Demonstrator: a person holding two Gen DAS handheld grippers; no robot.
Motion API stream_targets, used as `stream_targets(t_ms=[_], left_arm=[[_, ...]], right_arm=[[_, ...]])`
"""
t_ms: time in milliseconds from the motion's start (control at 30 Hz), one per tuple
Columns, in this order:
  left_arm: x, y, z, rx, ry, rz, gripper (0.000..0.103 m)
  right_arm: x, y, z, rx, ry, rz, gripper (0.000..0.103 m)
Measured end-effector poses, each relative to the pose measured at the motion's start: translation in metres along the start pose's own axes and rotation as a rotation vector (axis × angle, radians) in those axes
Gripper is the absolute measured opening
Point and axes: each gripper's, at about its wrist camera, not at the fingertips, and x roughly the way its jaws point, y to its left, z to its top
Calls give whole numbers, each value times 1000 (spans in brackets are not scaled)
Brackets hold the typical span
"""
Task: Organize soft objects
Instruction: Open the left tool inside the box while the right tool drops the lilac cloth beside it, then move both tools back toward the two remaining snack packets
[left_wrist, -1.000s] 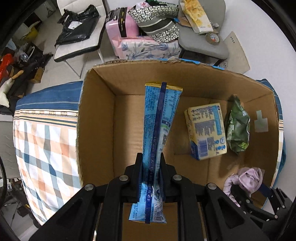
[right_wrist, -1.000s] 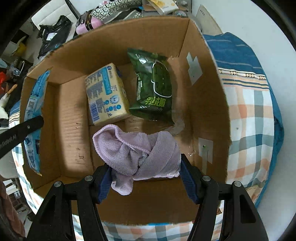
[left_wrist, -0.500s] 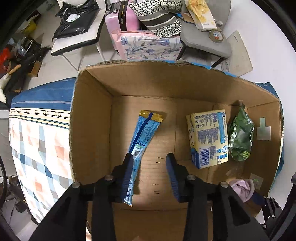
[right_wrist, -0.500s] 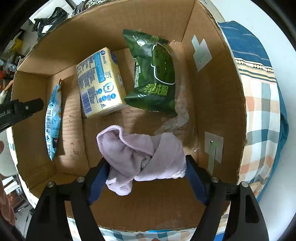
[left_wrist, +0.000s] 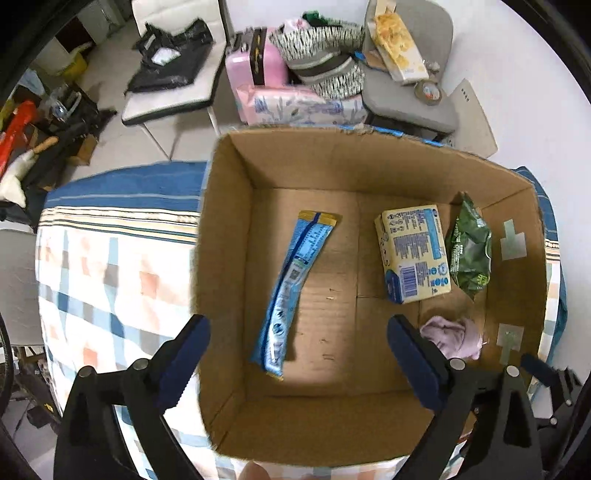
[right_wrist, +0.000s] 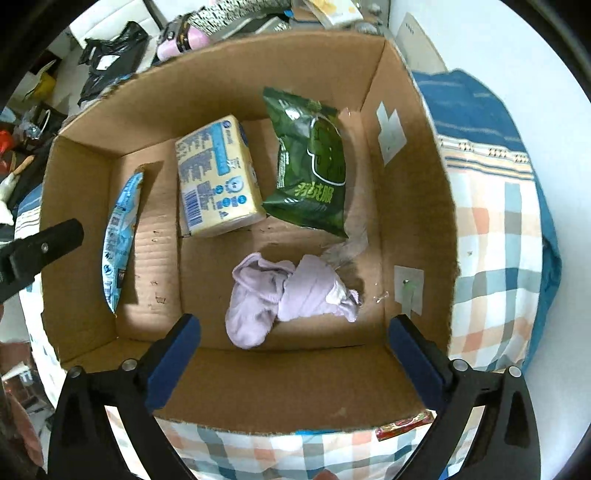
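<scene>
Big picture first: a plaid bedspread (left_wrist: 110, 280) in checks of blue, orange and white fills the left of the left wrist view, and on it sits an open cardboard box (left_wrist: 229, 229) that takes up the centre of both frames. Four soft things lie on the box floor. In the right wrist view, upper centre, there's the dark green packet (right_wrist: 314, 166) with white characters, leaning toward the box's right-hand wall. Just to its left, touching it, sits the pale yellow tissue pack (right_wrist: 214, 177) with blue print and a barcode. At the left of the floor a long blue sachet (right_wrist: 120, 232) lies lengthwise close to the left wall. Lower centre, the crumpled lilac cloth (right_wrist: 288, 295) rests on the floor, apart from the tissue pack.

Now the tools. The left gripper (left_wrist: 297, 363) hangs at the bottom of its own frame, jaws spread wide and released, one blue-padded finger outside the box's left wall, nothing between them. The right gripper (right_wrist: 293, 363) sits at the bottom of its view, jaws likewise spread wide, the lilac cloth lying free just beyond the tips.
</scene>
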Motion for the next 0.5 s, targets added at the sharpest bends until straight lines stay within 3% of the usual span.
stream_targets(t_ms=[300,500], left_arm=[[-60,2,-49,14,-185,25,100],[-94,-2,-76,27,-258,22,100]], right_arm=[[-42,12,-27,-47,-146,-17,103],[-80,15,-51,-57,-272,-17,103]])
